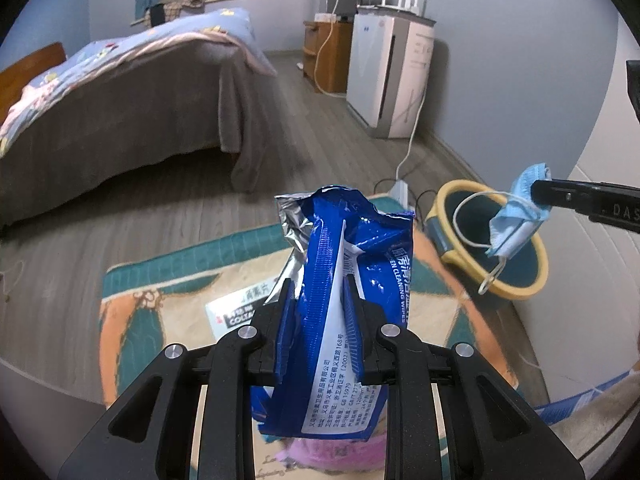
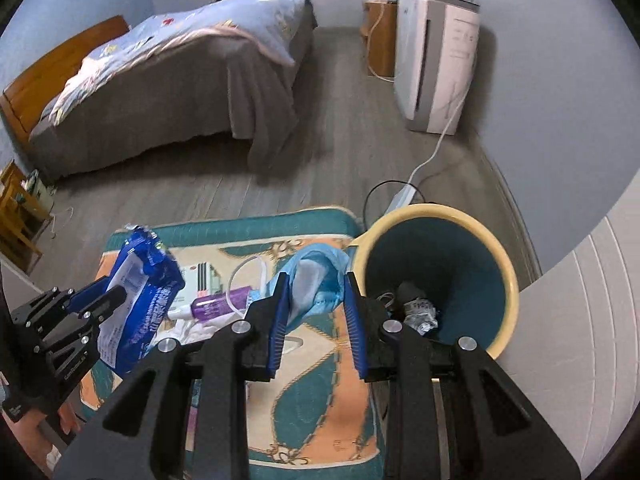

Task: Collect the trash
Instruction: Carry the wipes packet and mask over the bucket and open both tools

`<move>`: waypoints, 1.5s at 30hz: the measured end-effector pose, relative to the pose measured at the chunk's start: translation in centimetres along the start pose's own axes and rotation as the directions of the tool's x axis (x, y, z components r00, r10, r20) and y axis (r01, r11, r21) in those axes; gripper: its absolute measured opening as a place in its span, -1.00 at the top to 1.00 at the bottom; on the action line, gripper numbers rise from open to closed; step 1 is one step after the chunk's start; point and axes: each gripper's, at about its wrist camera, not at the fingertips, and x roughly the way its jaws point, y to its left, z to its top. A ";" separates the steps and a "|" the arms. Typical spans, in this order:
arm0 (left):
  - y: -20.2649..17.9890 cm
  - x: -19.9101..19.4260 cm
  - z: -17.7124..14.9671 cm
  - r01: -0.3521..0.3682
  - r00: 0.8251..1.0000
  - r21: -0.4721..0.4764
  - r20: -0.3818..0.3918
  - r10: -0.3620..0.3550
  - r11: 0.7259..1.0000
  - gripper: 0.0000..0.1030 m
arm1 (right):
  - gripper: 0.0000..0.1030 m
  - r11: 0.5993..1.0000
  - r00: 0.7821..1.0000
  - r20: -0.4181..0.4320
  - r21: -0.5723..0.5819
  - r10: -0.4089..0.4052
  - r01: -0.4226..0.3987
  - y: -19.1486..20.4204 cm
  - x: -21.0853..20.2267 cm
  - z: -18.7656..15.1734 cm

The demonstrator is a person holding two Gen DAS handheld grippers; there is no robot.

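- Two grips are loaded: the right gripper (image 2: 316, 300) pinches a blue face mask (image 1: 520, 216), hanging at the bin (image 2: 496, 248) rim.
- The left gripper (image 1: 320, 304) clamps an upright wipes packet (image 1: 340, 280), farther from the bin, over the rug (image 2: 312, 392).
- The right is nearer.

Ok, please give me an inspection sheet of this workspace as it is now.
Surface: patterned rug on a wooden floor.
Job's things: blue wipes packet; blue face mask; bin with trash inside.
Clutter: purple tube and a leaflet on the rug.
Grippers: left gripper shut on the packet; right gripper shut on the mask.
Cables: white cable and power strip behind the bin.
Surroundings: bed, white appliance.
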 end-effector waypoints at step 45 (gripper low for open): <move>-14.4 6.0 3.3 0.141 0.990 0.209 -0.044 -0.135 0.968 0.50 | 0.49 0.965 0.977 -0.032 0.151 -0.211 0.213 -14.9 4.5 0.6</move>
